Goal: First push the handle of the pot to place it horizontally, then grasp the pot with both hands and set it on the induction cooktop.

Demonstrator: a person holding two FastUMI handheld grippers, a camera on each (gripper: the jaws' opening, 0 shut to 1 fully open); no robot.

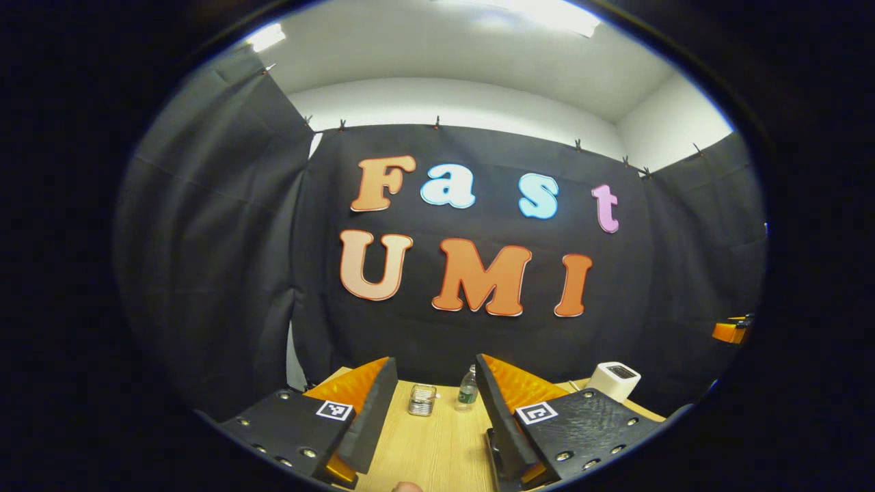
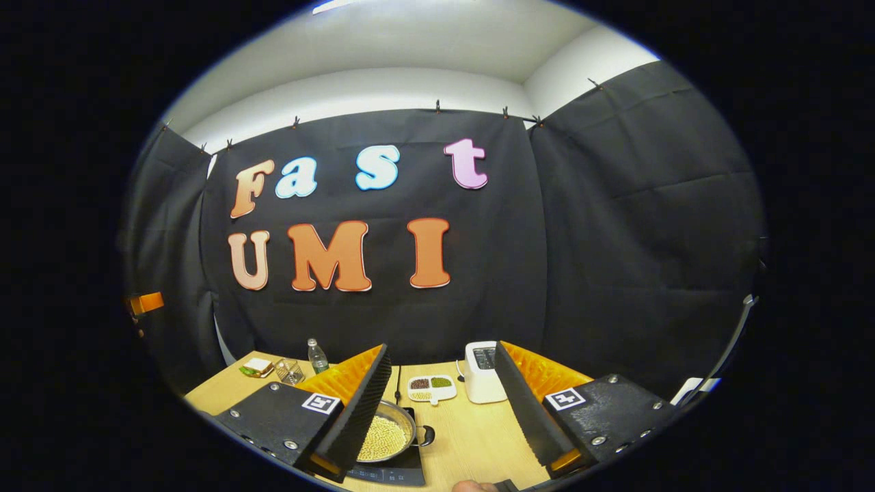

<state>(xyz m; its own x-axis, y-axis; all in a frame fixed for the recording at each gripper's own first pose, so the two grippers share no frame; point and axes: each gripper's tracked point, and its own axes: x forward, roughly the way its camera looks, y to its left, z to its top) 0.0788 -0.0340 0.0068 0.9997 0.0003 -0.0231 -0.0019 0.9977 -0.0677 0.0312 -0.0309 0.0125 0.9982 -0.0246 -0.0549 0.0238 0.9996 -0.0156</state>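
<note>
In the right gripper view a steel pot [image 2: 386, 437] full of pale yellow beans sits on the black induction cooktop [image 2: 393, 473], low and left of centre. A small loop handle [image 2: 426, 435] sticks out to the pot's right. My right gripper [image 2: 441, 352] is open above the table; its left finger hides the pot's left side. In the left gripper view my left gripper [image 1: 435, 362] is open over bare wood with nothing between its fingers.
Wooden table [image 2: 478, 437]. A white toaster [image 2: 482, 372], a divided dish [image 2: 432, 387] of beans, a water bottle [image 2: 316, 355], a glass holder [image 2: 290, 370] and a sandwich [image 2: 258, 367] line the back. The bottle [image 1: 467, 389], holder [image 1: 422, 400] and toaster [image 1: 614, 379] also appear ahead of the left gripper.
</note>
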